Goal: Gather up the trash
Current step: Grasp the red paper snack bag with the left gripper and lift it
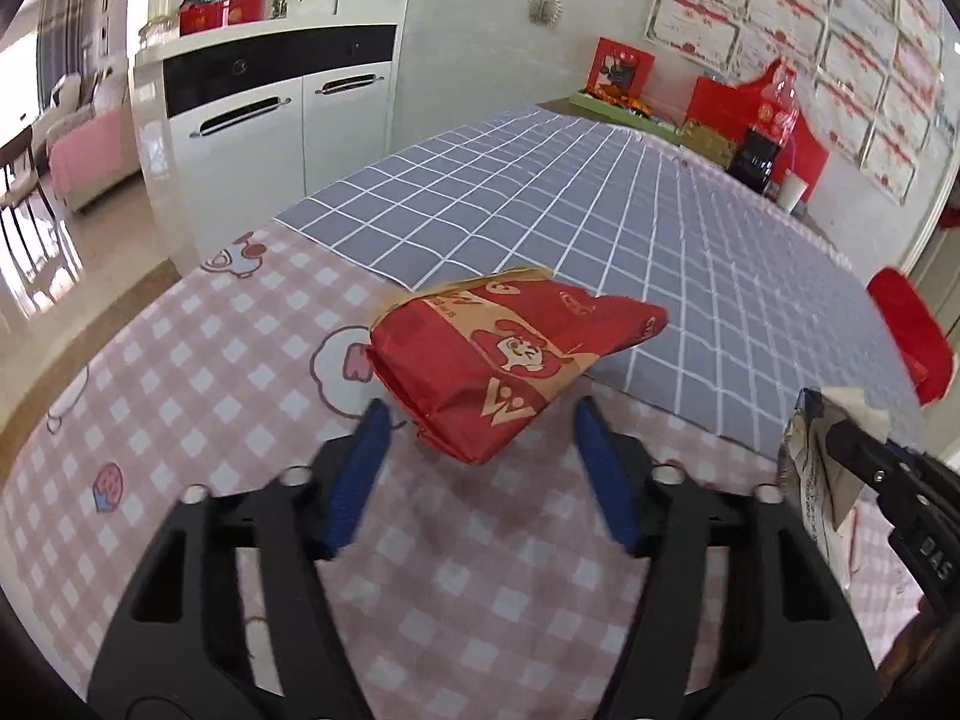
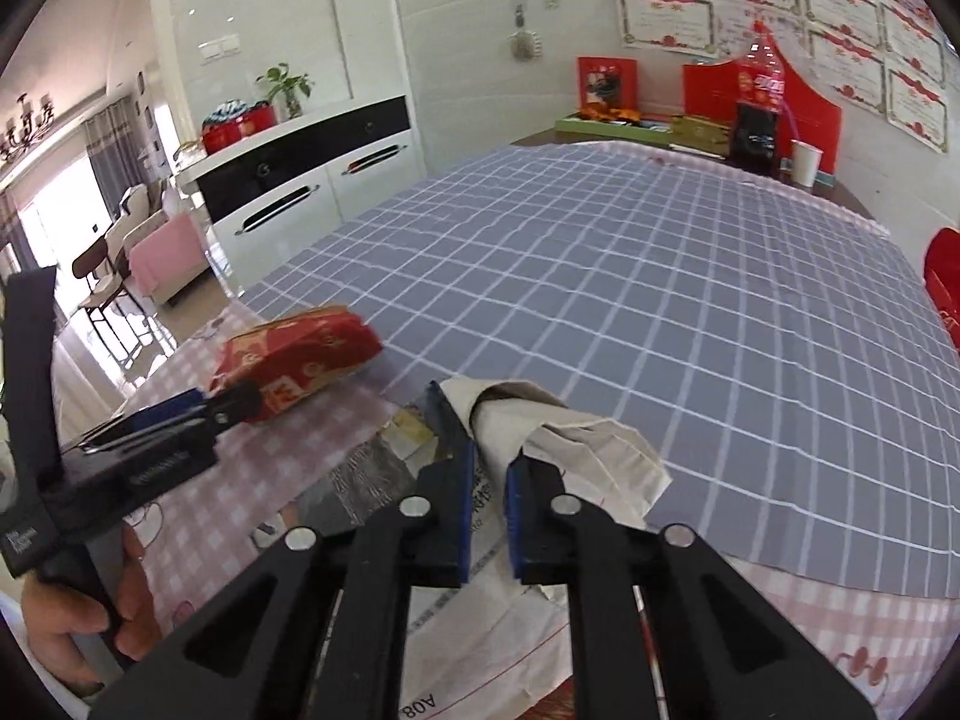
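Left and right wrist views of trash collection at a cloth-covered counter [image 1: 180,372]. The left gripper [image 1: 477,414] stood wide, its blue pads apart on either side of the near end of a red-and-brown paper bag [image 1: 510,354], with no contact visible. The bag lay flattened across the seam where the pink checked cloth [image 1: 456,588] met the grey grid cloth [image 1: 600,210]; its long axis ran from near left to far right, the folded bottom toward the gripper and the far end resting on the grey cloth. In the right wrist view the same bag [image 2: 300,354] appeared at left, just beyond the left gripper's blue pad [image 2: 174,408]. The right gripper [image 2: 489,468] was closed narrowly on a crumpled white paper wrapper [image 2: 576,438], which rose between the pads and spilled to the right, over the near edge of the grey cloth. The same wrapper [image 1: 810,462] showed at the right edge of the left wrist view. At the far right end of the counter stood a cola bottle [image 2: 762,78] and a white cup [image 2: 805,163]; a white cabinet [image 1: 270,138] stood at far left.
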